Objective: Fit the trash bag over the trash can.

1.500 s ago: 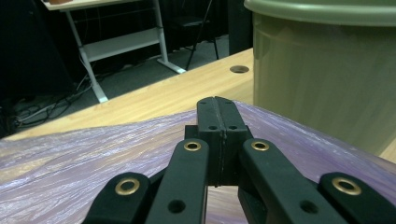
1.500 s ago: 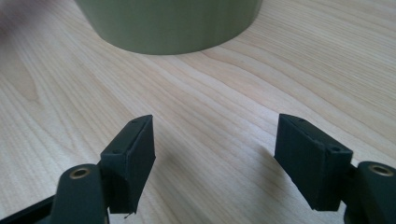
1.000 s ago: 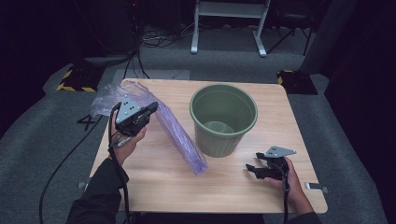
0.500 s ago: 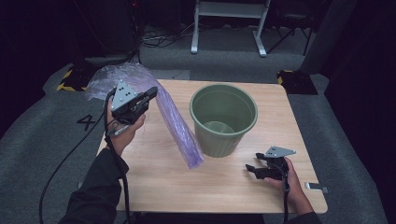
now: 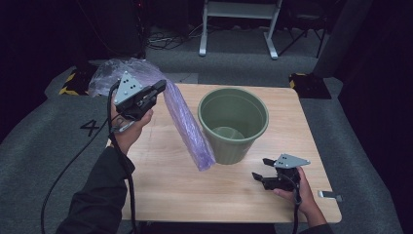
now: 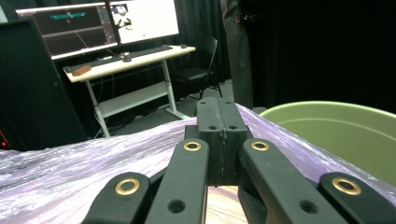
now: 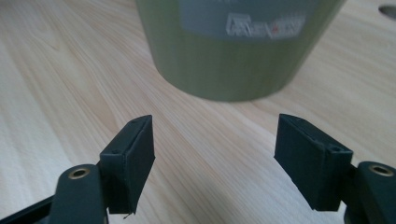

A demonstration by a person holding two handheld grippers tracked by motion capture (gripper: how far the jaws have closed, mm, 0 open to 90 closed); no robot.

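A long purple plastic bag (image 5: pixel 185 122) hangs slantwise from my left gripper (image 5: pixel 158 87), which is shut on its upper part and held high over the table's left side. The bag's lower end dangles near the foot of the green bin (image 5: pixel 234 122). In the left gripper view the closed jaws (image 6: pixel 219 135) sit against the crinkled purple bag (image 6: pixel 70 168), with the bin rim (image 6: pixel 336 135) to the right. My right gripper (image 5: pixel 258 168) is low at the table's front right, open, nothing between its jaws. Its own view (image 7: pixel 215 154) faces the bin's base (image 7: pixel 233 56).
The wooden table (image 5: pixel 165 195) has bare surface in front of the bin. A small grey tab (image 5: pixel 330 196) lies at its right edge. Behind the table stand a white frame (image 5: pixel 238 24) and floor cables; a desk with monitors (image 6: pixel 116 60) is farther back.
My left gripper has risen with the bag, lifting its bunched top off the table's far left corner and its tail higher. The right gripper has barely shifted.
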